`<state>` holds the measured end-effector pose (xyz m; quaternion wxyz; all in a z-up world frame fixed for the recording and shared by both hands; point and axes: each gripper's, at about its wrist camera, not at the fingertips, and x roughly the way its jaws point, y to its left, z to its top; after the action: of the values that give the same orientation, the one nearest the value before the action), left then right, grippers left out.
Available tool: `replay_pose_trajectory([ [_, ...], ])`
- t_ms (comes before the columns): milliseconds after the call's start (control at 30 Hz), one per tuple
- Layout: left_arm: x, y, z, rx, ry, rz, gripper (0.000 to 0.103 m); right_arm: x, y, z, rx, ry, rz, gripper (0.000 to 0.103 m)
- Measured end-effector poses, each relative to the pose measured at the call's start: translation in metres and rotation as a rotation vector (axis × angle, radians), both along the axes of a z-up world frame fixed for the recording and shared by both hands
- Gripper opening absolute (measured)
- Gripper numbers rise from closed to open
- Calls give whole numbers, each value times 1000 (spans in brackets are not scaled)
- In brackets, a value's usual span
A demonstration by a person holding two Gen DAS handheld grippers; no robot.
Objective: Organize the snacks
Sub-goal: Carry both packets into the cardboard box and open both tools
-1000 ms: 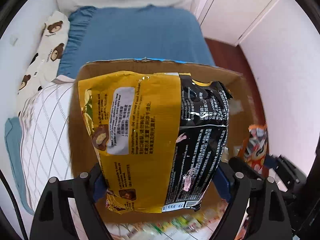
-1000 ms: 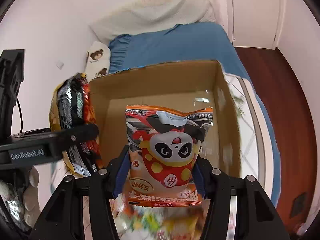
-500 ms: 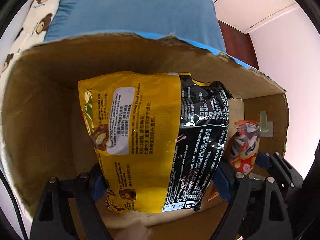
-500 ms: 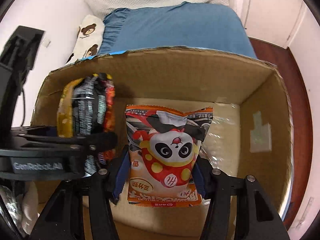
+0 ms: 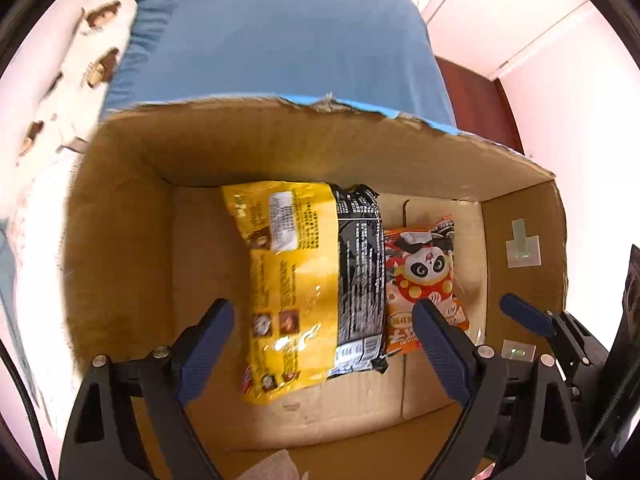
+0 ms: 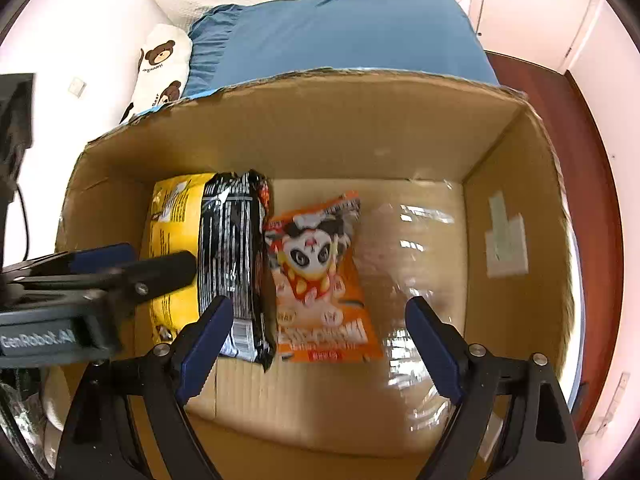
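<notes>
Both snacks are released into the box (image 5: pixel 520 208); jaws on the left gripper (image 5: pixel 320 344) and right gripper (image 6: pixel 316 340) are opening, nothing clamped. Best to lift straight up, clear of the bags. Yellow bag (image 5: pixel 296 280) lies flat mid-floor, long axis near-to-far; panda bag (image 6: pixel 320 276) touches its right side, parallel.

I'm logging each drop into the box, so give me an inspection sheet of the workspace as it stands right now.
Surface: cardboard box floor, partly covered with shiny clear tape.
Job's things: yellow-and-black snack bag lies on the floor beside the orange panda snack bag; their edges meet.
Clutter: a paper label stuck on the box's side wall.
Grippers: left gripper and right gripper both opening above the bags, pads clear of them.
Cables: a black cable at the left edge of the right wrist view.
Surroundings: blue bedsheet, bear-print pillow, white doors, dark wood floor.
</notes>
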<state>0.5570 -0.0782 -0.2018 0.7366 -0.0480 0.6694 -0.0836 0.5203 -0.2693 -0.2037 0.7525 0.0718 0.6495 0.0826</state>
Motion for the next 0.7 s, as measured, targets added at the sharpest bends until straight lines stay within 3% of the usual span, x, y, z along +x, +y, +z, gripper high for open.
replay_pose_trajectory([
  [67, -14, 3, 13, 23, -51, 0, 91, -11, -1, 2, -36, -6, -3, 91],
  [133, -25, 3, 21, 41, -79, -1, 91, -23, 1, 6, -47, -25, 9, 100],
  [333, -69, 7, 43, 86, -181, 2, 91, -61, 5, 27, -76, -76, 25, 100],
  [700, -139, 16, 88, 106, -358, 13, 91, -122, 8, 89, -119, -276, -22, 100],
])
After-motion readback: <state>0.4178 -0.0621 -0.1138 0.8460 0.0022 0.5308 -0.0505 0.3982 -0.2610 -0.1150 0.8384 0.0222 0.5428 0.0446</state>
